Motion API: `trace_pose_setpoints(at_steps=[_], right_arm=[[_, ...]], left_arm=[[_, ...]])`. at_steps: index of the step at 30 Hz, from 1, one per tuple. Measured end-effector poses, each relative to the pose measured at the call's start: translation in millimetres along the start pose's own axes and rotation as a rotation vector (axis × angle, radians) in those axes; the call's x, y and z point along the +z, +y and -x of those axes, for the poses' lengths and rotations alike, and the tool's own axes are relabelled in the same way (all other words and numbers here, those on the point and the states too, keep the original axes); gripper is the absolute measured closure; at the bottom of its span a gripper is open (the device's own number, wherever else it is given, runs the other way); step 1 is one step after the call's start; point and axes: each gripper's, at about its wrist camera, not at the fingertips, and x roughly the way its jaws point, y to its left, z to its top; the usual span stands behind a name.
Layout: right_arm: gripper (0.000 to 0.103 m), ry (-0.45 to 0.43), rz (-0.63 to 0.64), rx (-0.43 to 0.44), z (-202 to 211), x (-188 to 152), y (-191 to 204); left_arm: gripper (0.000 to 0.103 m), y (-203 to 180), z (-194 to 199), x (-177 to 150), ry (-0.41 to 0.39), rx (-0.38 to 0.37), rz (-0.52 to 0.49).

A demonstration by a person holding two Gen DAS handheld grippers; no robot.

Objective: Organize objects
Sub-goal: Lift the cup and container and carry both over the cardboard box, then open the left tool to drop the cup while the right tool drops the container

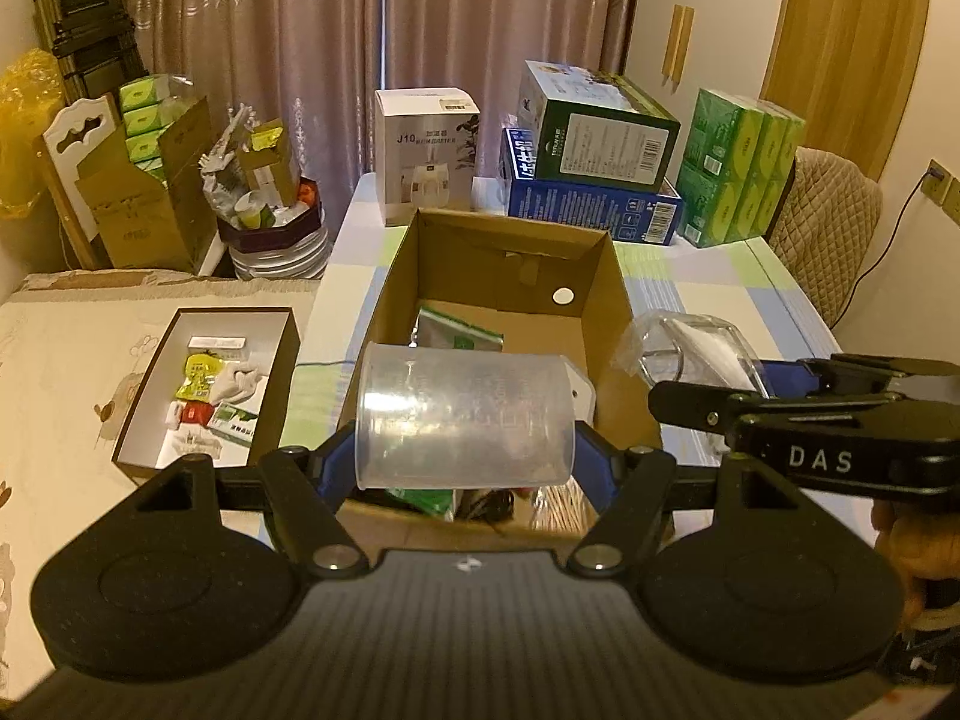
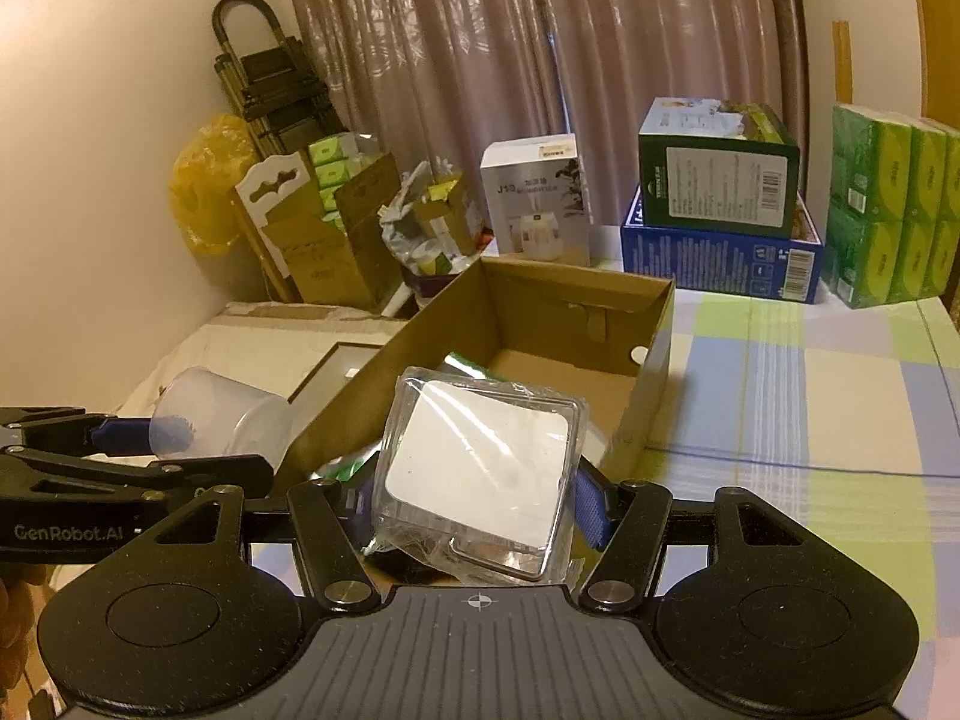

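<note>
Left gripper point(image 1: 465, 420) jaws pinch a translucent cup point(image 1: 462, 417); right gripper point(image 2: 474, 480) jaws pinch a clear wrapped packet point(image 2: 480, 468) above the cardboard box point(image 2: 540, 306).

A: What sort of place is this?

B: A home, a lived-in room. Long pinkish curtains point(image 1: 372, 60) hang floor-length behind a tabletop point(image 1: 750, 288) under a checked cloth.

A: Anything else?

B: Household stock: green tissue packs point(image 1: 741, 171), a humidifier box point(image 1: 427, 153), a folded step ladder point(image 1: 90, 18) against the wall, a wall socket point(image 1: 939, 177) with a cord, and a quilted chair cover point(image 1: 831, 204).
</note>
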Motion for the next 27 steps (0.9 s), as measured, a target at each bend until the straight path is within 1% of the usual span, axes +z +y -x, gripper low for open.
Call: trace_pose_setpoints(at_steps=[5,10,17,25,26,27], right_arm=[[0.045,0.017,-0.022,-0.006,-21,19,-11],[0.045,0.033,-0.035,-0.009,-39,30,-20],[0.045,0.055,-0.047,-0.009,-57,31,-28],[0.045,0.052,-0.070,-0.008,-60,30,-37],[0.045,0.052,-0.073,-0.008,-60,30,-38],[0.045,0.051,-0.076,-0.009,-59,31,-39]], left_arm=[[0.035,3,-24,17,0.021,-0.010,-0.016],[0.035,4,-43,23,0.045,-0.012,-0.032],[0.035,5,-62,26,0.073,-0.010,-0.042],[0.035,2,-66,28,0.076,-0.016,-0.054],[0.033,1,-66,29,0.070,-0.015,-0.054],[0.022,2,-66,29,0.063,-0.011,-0.050]])
